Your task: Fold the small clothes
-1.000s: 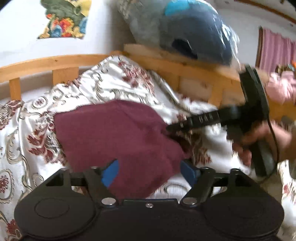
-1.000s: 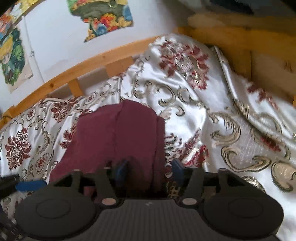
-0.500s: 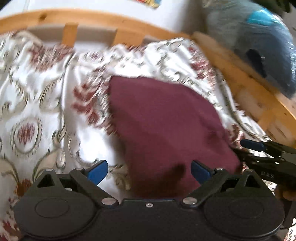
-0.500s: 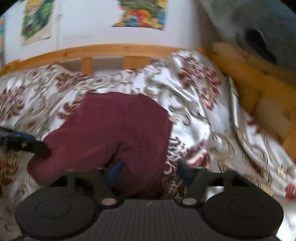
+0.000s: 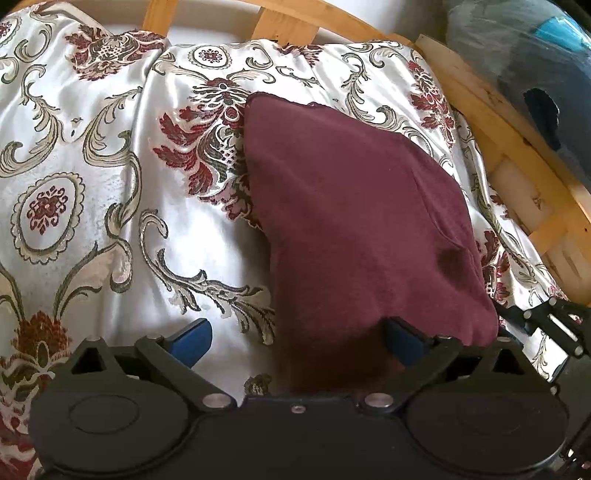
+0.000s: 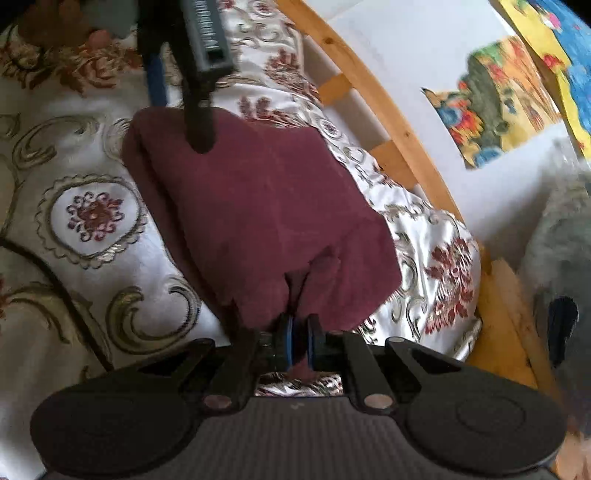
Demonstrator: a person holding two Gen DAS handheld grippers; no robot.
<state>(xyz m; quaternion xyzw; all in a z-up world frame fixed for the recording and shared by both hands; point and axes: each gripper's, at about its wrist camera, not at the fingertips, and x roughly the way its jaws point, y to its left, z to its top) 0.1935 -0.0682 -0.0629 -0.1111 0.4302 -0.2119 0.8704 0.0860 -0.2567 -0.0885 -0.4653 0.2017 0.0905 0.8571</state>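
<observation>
A folded maroon garment [image 5: 351, 221] lies on the patterned bedspread [image 5: 92, 147]. My left gripper [image 5: 297, 338] hovers over its near left edge. Its jaws are opening wide; the cloth's edge lies between them beside the right blue pad [image 5: 402, 341], and neither pad presses on it. In the right wrist view my right gripper [image 6: 300, 328] is closing, and its pads pinch a puckered corner of the maroon garment [image 6: 258, 206]. There, one finger of the left gripper [image 6: 199, 133] rests on the garment's far corner. The right gripper's tip [image 5: 546, 325] shows at the garment's right corner.
A wooden bed rail [image 5: 498, 122] runs behind and to the right of the bedspread. A plastic-wrapped blue bundle [image 5: 535, 55] rests past the rail. Posters [image 6: 498, 92] hang on the white wall. A dark cable [image 6: 55, 280] crosses the bedspread. A hand [image 6: 55, 22] holds the left gripper.
My left jaws have spread wider and that view has rolled and dropped closer over the garment. My right gripper rolled sharply and closed on the garment's corner.
</observation>
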